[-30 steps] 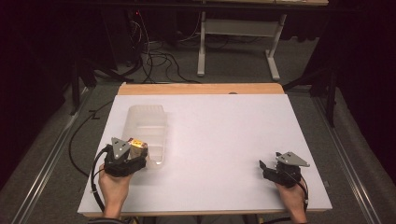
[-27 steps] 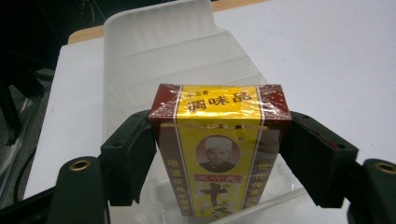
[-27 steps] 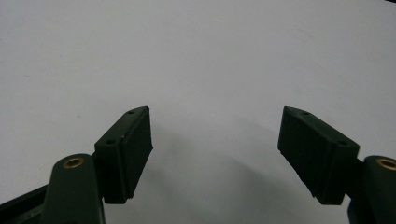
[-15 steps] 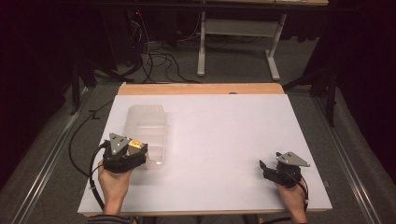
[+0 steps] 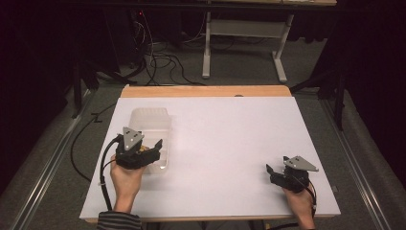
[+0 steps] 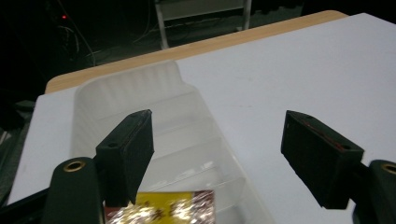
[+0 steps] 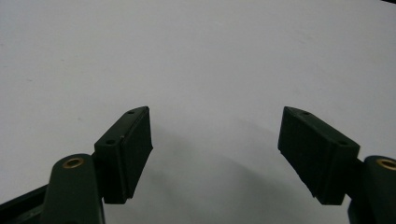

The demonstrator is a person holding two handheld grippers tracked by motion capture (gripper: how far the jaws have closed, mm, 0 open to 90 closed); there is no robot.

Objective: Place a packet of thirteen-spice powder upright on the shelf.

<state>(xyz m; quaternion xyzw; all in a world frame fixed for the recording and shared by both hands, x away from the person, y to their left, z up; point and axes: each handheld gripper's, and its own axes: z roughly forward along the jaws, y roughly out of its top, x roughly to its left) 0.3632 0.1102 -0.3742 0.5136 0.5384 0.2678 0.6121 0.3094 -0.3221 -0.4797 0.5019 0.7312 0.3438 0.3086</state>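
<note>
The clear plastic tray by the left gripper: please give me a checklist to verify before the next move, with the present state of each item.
1. Left gripper open: ok, jaws stand wide apart.
2. Clear plastic tray within its reach: ok, the gripper is over the tray's near end.
3. One jaw inside the tray, the other outside its wall: cannot tell.
4. Yellow packet out of the way: cannot tell, it lies in the near end under the left jaw.
5. Right gripper open and away from the tray: ok, over bare white table.

No legible text; blurred marks on the yellow packet (image 6: 163,207).
</note>
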